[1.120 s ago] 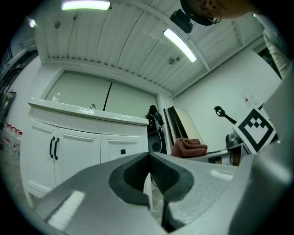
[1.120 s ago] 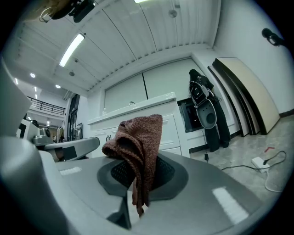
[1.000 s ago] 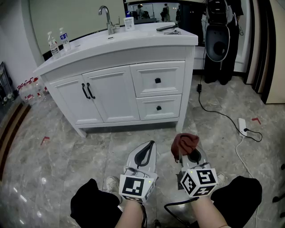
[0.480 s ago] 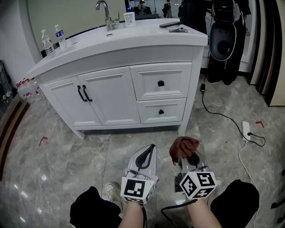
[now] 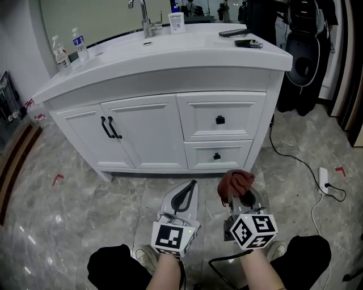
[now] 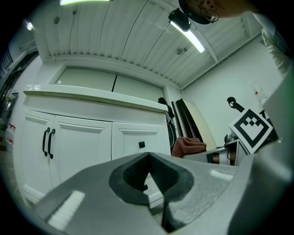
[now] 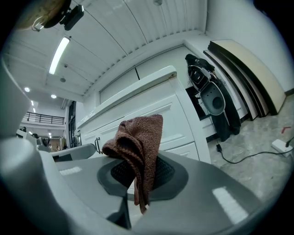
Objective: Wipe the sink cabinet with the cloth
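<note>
Right claw pinches the brown cloth as I hold it low before the white sink cabinet, not touching; left claw, pressed together & empty, hangs just beside.

Bathroom showroom or test space, white sink cabinet, faucet, marble-look floor

Grey left gripper, grey right gripper, black pads, black-and-white marker cubes; black trousers, black cable
</note>
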